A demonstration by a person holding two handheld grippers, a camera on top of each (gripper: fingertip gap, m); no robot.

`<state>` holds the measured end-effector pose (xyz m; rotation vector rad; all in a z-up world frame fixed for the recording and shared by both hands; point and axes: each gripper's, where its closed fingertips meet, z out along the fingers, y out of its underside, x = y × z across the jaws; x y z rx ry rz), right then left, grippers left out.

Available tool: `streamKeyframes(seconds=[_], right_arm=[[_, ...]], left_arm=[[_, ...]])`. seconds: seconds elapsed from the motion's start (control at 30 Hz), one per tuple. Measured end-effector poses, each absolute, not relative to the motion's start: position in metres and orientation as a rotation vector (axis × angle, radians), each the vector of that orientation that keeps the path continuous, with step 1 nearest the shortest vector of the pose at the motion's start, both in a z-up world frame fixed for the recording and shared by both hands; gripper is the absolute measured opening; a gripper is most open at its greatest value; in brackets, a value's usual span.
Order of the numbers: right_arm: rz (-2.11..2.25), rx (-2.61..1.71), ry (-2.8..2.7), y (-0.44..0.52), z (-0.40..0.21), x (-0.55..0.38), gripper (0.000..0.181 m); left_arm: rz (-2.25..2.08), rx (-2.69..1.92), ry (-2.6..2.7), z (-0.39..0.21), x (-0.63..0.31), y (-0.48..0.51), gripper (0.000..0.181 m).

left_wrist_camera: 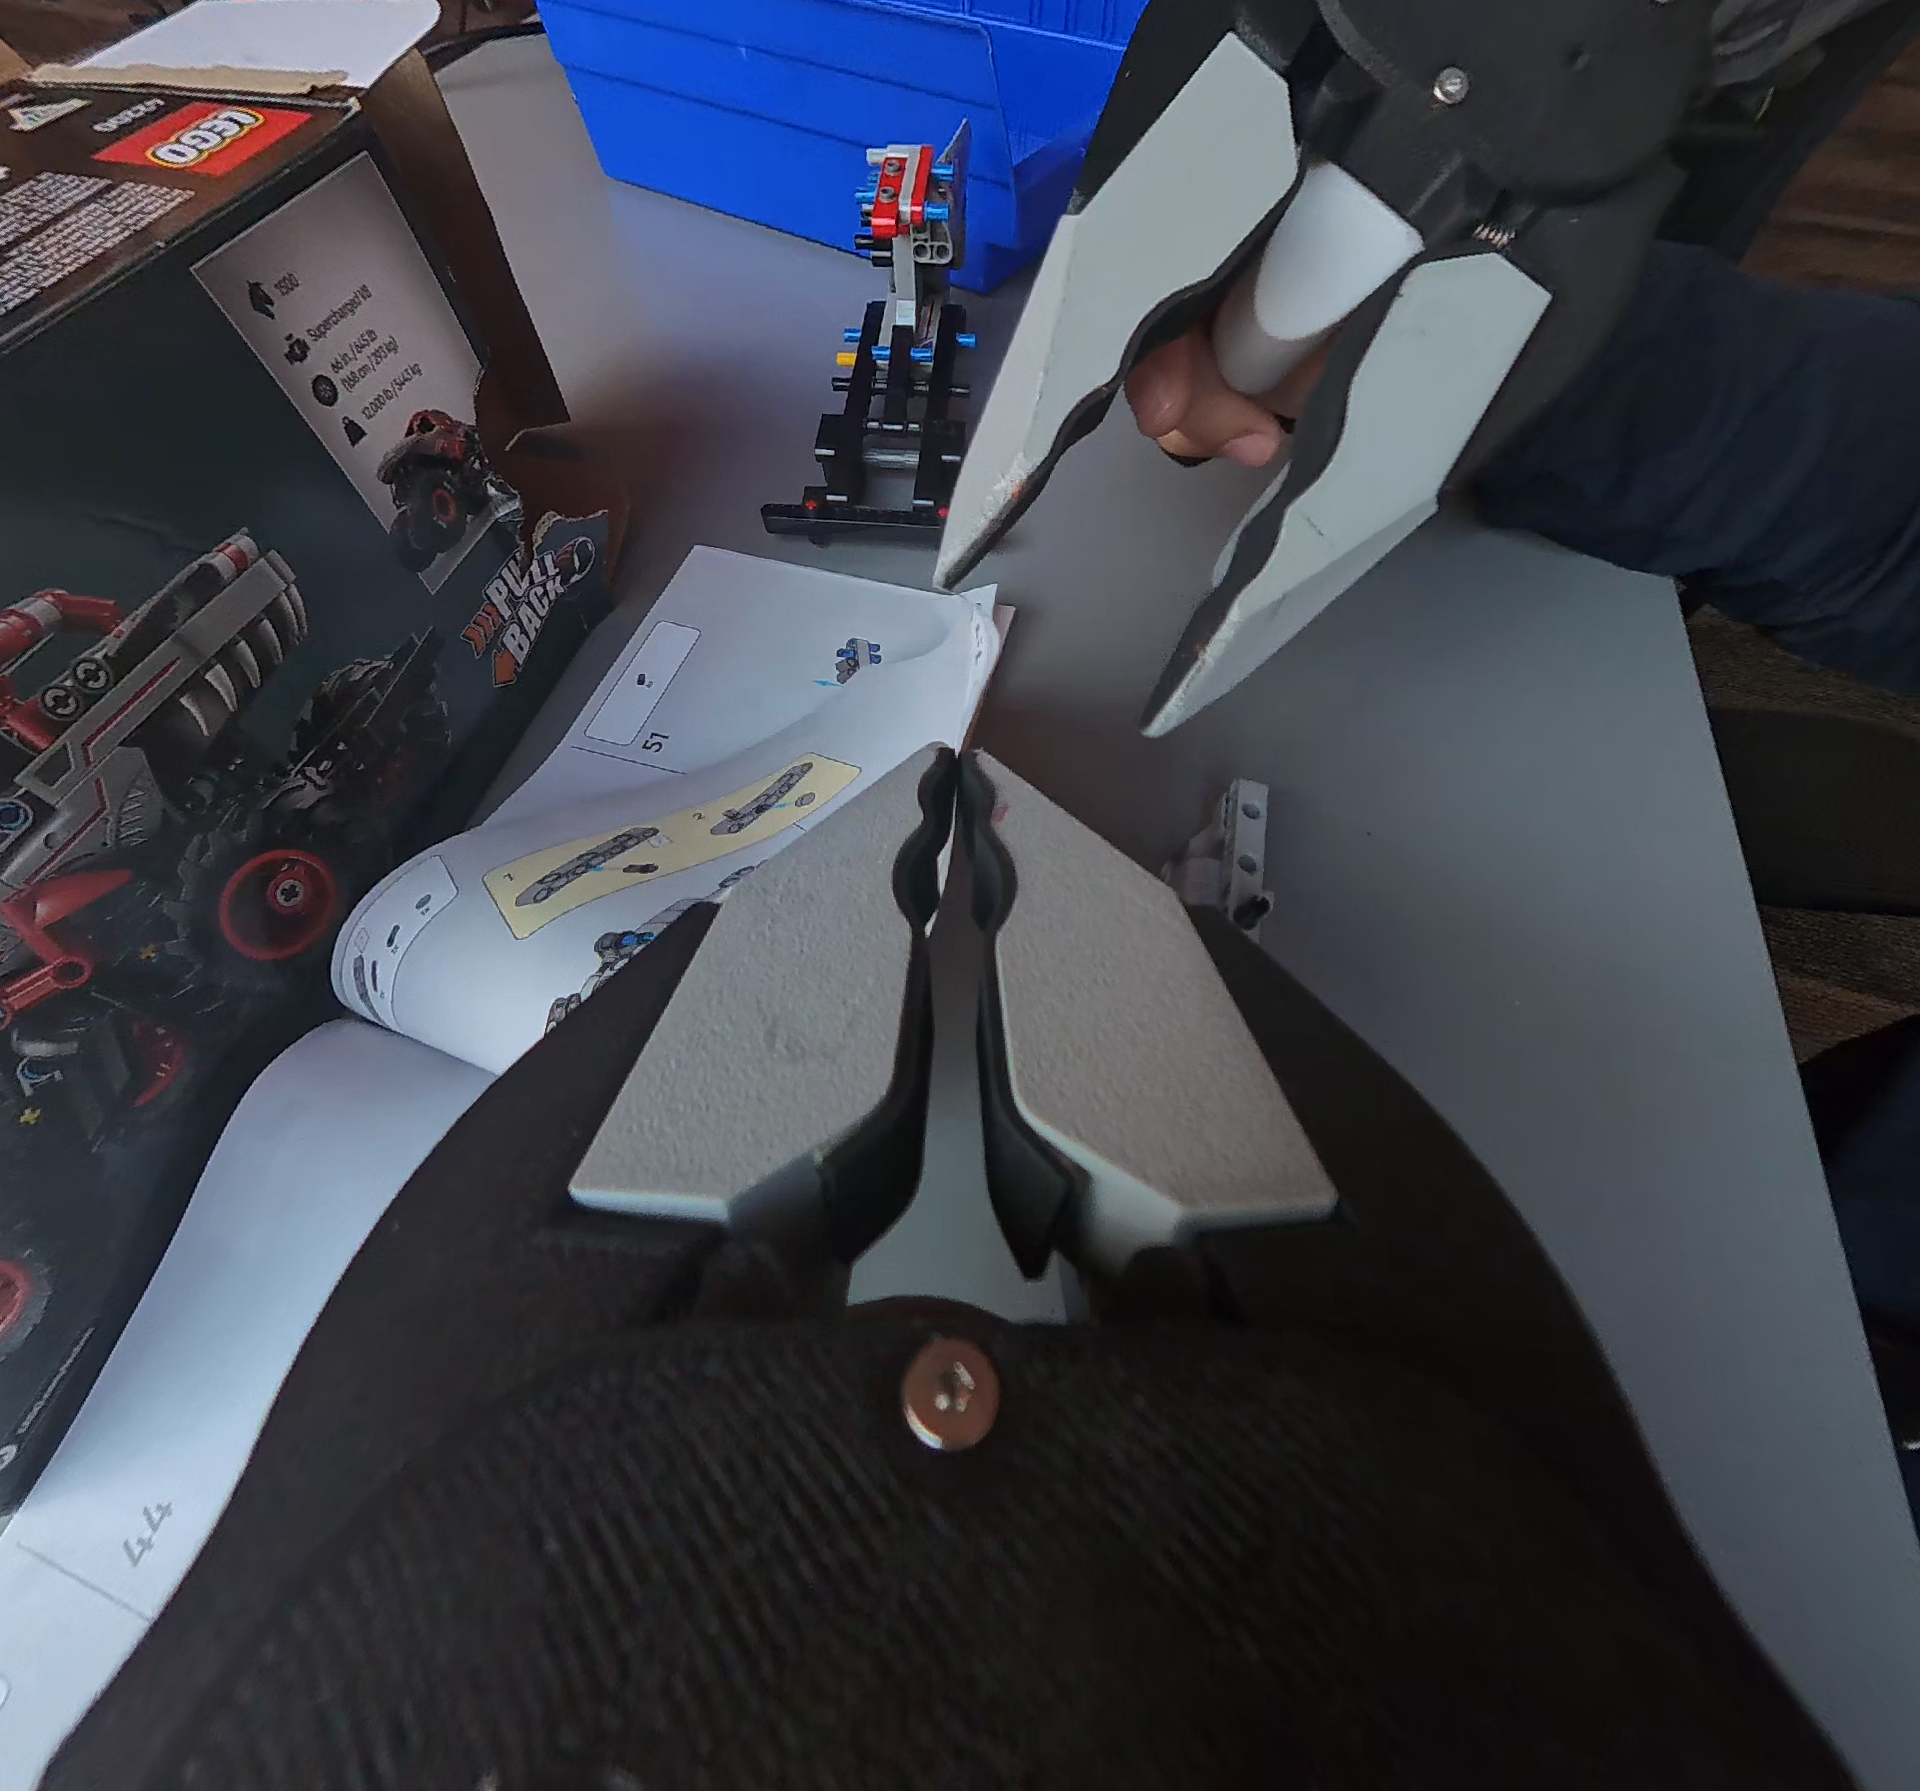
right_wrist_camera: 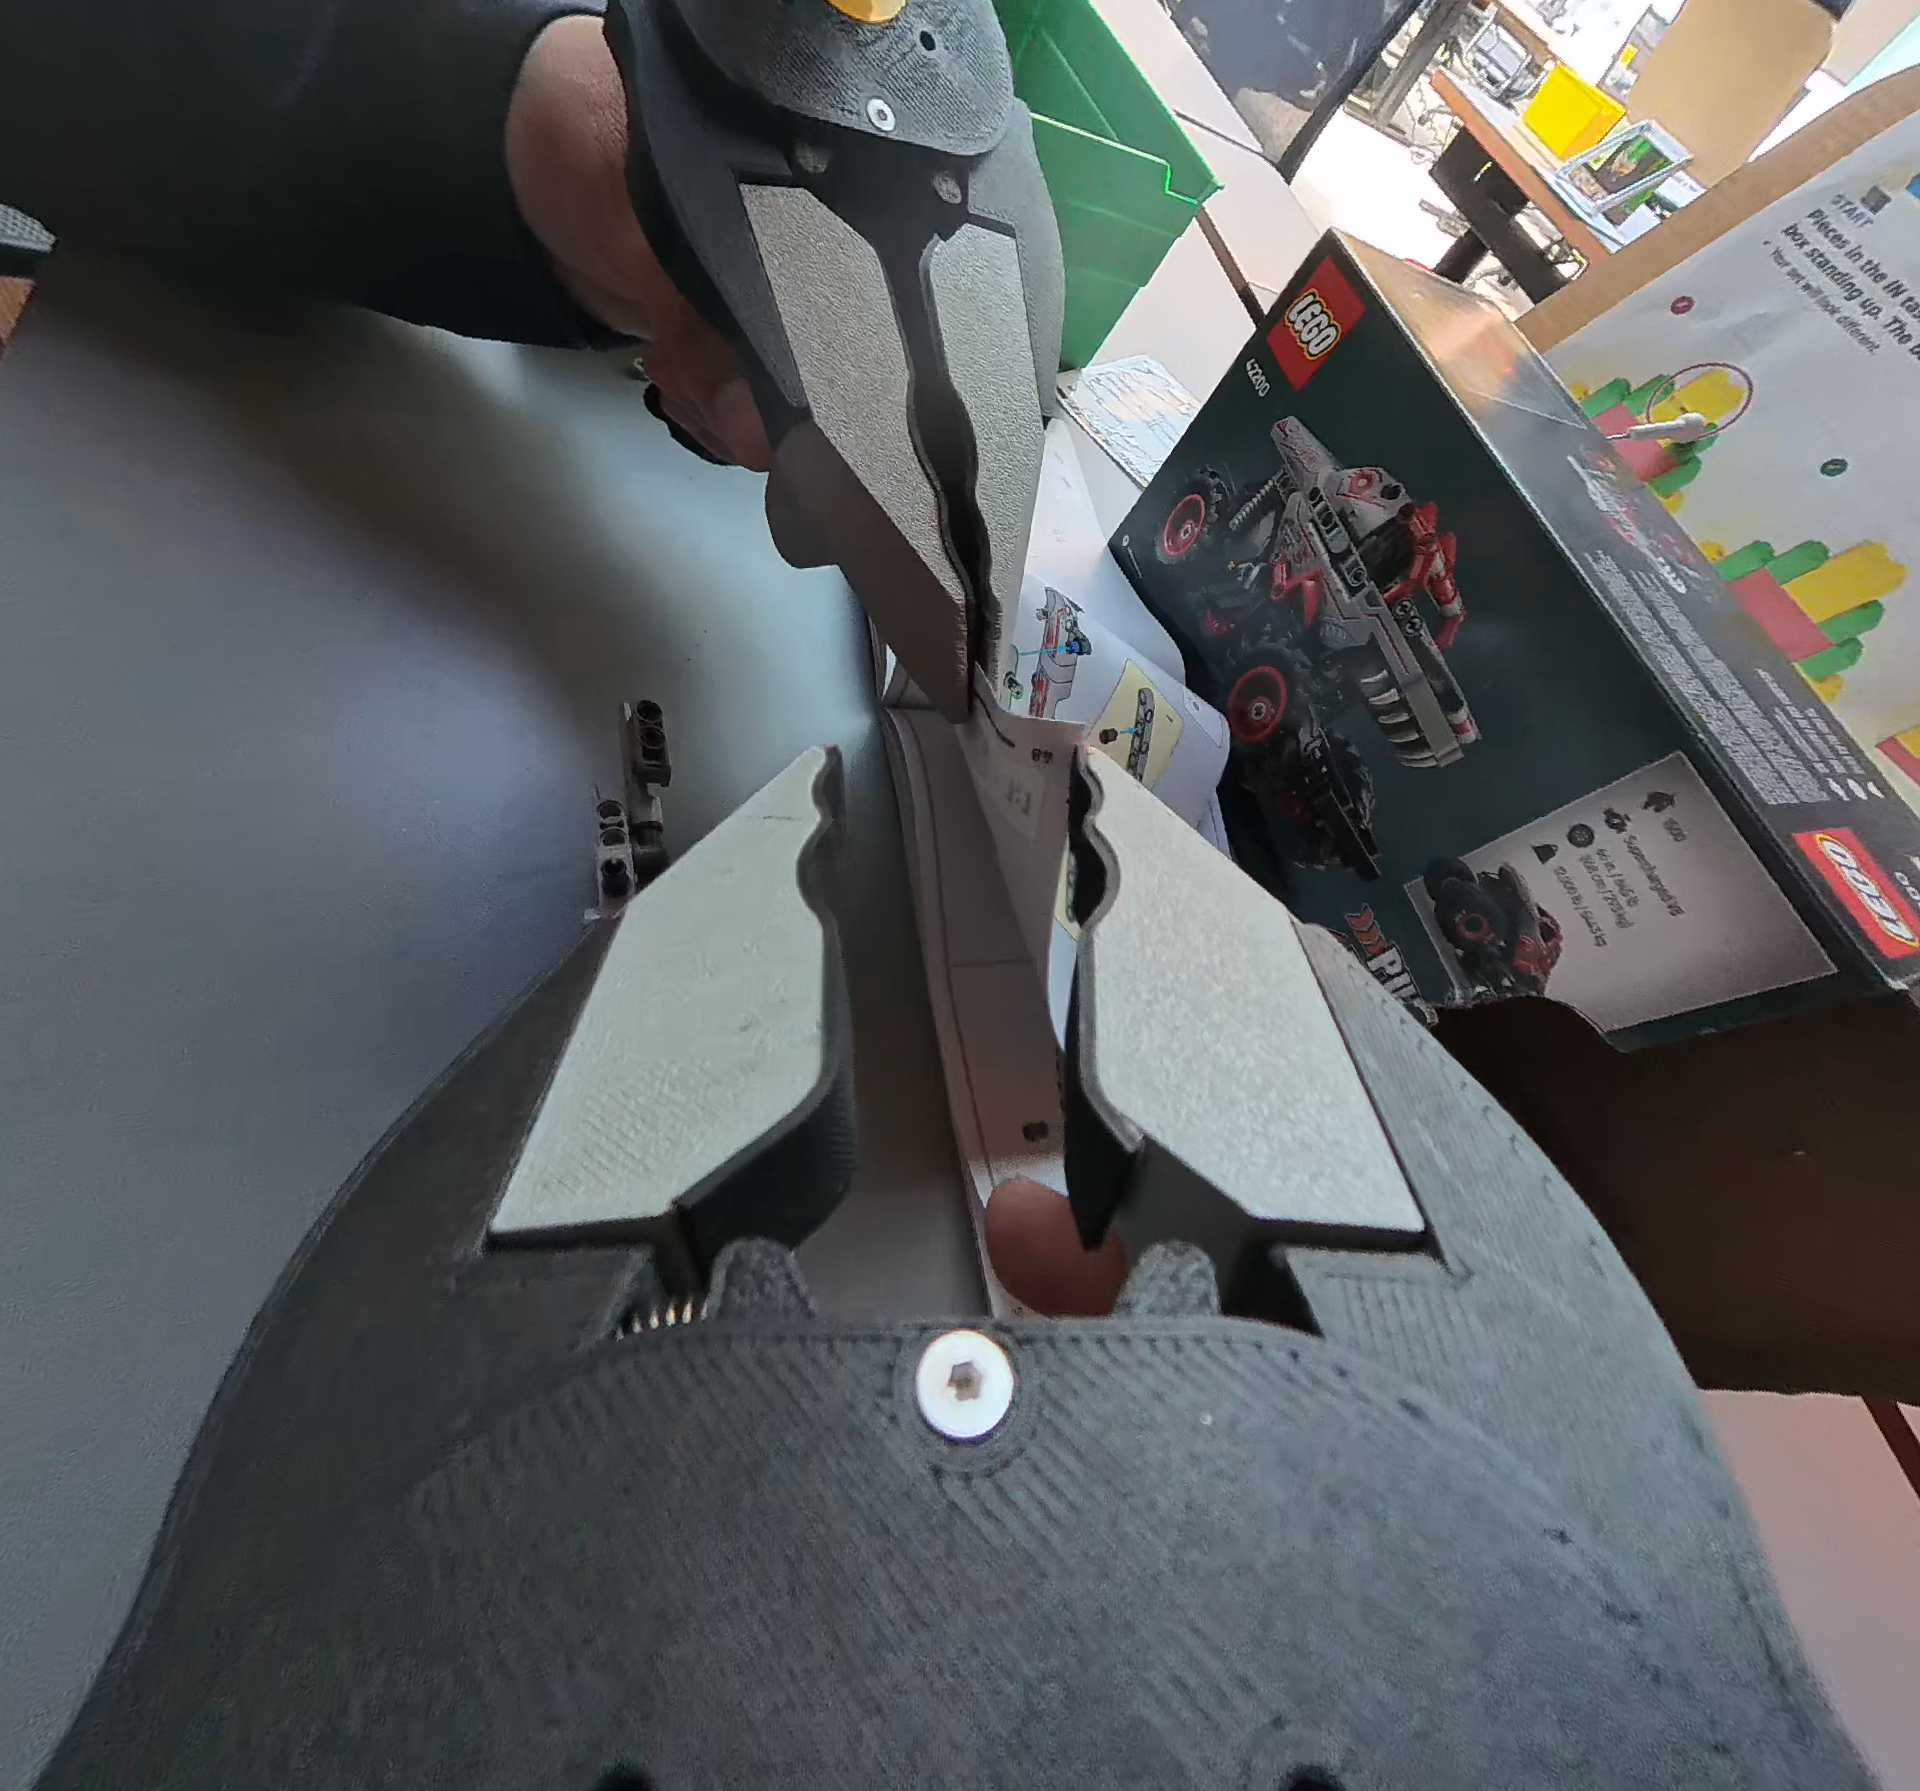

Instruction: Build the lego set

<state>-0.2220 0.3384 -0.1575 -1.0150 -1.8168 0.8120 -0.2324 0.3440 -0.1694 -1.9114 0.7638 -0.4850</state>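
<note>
Progress looks partial to me: a black frame with blue pins and a red-and-grey upright stands on the grey surface before the blue bin, and a small grey piece lies apart. My left tongs pinch a glossy page of the curling booklet; my right tongs gape wide, empty. The cardboard box stays nearby.

A grey surface is carrying everything. A blue bin is sitting at its far edge, with a half-built black model lying just in front of it. A dark toy box is resting at the left, an open instruction booklet is lying beside it, and a small grey piece is lying alone nearby.
</note>
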Motion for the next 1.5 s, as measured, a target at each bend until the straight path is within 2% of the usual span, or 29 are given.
streamKeyframes(seconds=[0.03,0.57,1.13,1.37,1.5], right_arm=[[0.809,-1.012,-1.820,0.337,-0.158,-0.222,0.042],[0.832,-1.028,-1.759,0.346,-0.148,-0.220,0.041],[0.862,-1.023,-1.853,0.331,-0.163,-0.223,0.045],[0.810,-1.015,-1.865,0.333,-0.167,-0.223,0.039],[0.697,-0.993,-1.826,0.340,-0.166,-0.226,0.015]], left_arm=[[-0.484,-1.912,0.764,-0.170,-0.232,0.344,0.000],[-0.484,-1.911,0.754,-0.169,-0.234,0.345,0.000],[-0.480,-1.910,0.767,-0.169,-0.232,0.344,0.000],[-0.498,-1.911,0.755,-0.168,-0.233,0.343,0.000],[-0.553,-1.908,0.740,-0.166,-0.230,0.342,0.000]])
